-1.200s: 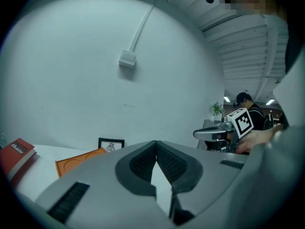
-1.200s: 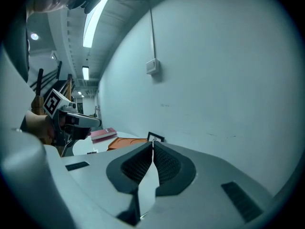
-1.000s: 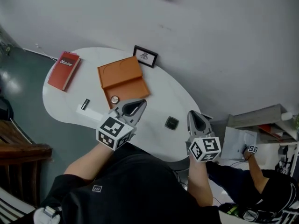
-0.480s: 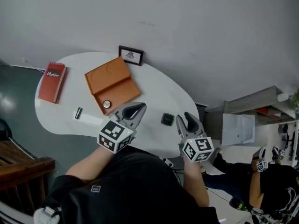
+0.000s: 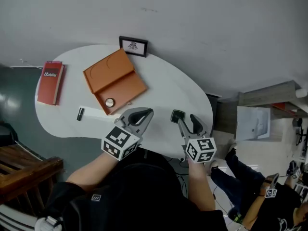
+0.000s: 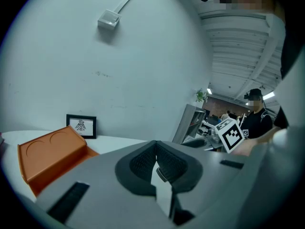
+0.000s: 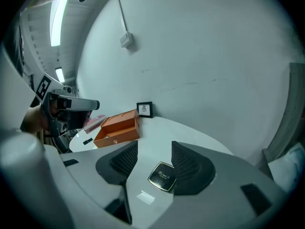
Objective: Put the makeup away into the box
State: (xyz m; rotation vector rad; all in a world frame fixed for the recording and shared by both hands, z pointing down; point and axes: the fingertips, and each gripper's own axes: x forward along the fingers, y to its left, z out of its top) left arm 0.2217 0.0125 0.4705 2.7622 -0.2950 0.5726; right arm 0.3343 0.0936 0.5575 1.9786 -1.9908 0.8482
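Observation:
An open orange box (image 5: 115, 81) lies on the white table (image 5: 159, 85), with a small round compact (image 5: 109, 102) in its lower tray. A black square compact (image 5: 177, 115) rests near the table's front right. My right gripper (image 5: 186, 120) is just behind it. Its jaws have just been opening and stand open, and the compact (image 7: 163, 176) lies on the table between the pads, untouched. My left gripper (image 5: 144, 113) is shut and empty, hovering right of the box's front corner. A short black tube (image 5: 80, 113) lies left of the box.
A red book (image 5: 50, 75) lies at the table's far left. A small framed picture (image 5: 133, 45) stands against the wall behind the box. A grey cabinet (image 5: 269, 105) and another person's legs (image 5: 240, 186) are off the table's right.
Both grippers have come down toward the table. The right one went from shut to open and moved up to the black square compact. The left stayed shut.

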